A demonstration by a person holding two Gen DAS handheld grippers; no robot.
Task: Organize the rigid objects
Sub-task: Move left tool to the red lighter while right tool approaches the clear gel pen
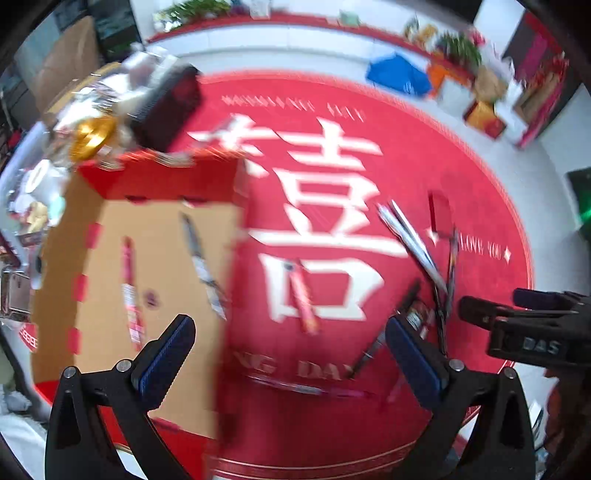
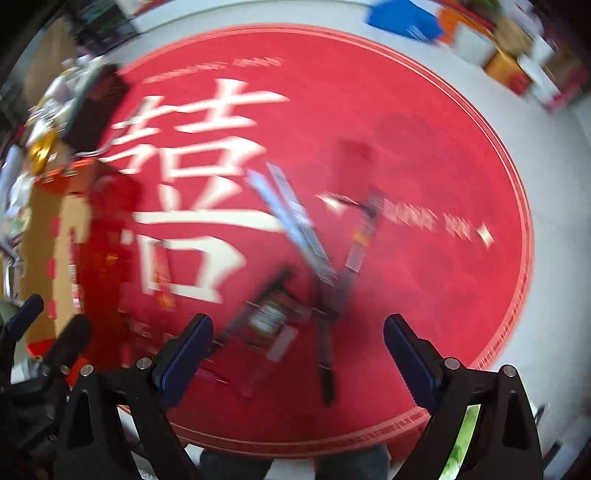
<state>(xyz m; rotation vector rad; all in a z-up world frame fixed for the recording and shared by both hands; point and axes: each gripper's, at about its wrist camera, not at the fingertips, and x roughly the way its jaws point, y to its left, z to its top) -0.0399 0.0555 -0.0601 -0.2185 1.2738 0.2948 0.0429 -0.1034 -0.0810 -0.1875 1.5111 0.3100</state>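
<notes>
Both claws, left (image 1: 291,350) and right (image 2: 299,350), gaping wide and empty above scattered slim pens (image 2: 291,221) on round red rug (image 2: 424,129); mid-gathering, next likely closing on one for shallow cardboard box (image 1: 159,266) at rug's left edge.

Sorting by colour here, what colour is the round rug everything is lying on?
Red, with large white characters; the round rug shows best in the right wrist view.

Setting reads as a storeroom or shop floor for wedding and festive goods, not a home. A round red carpet (image 1: 424,155) with a large white double-happiness character and "I LOVE YOU" lettering lies on a pale floor. Beyond the carpet's far edge, a red-edged ledge (image 1: 295,22) carries greenery and packages. To the carpet's far right: stacked red and gold gift boxes (image 1: 484,116), a blue bag (image 1: 399,75).
</notes>
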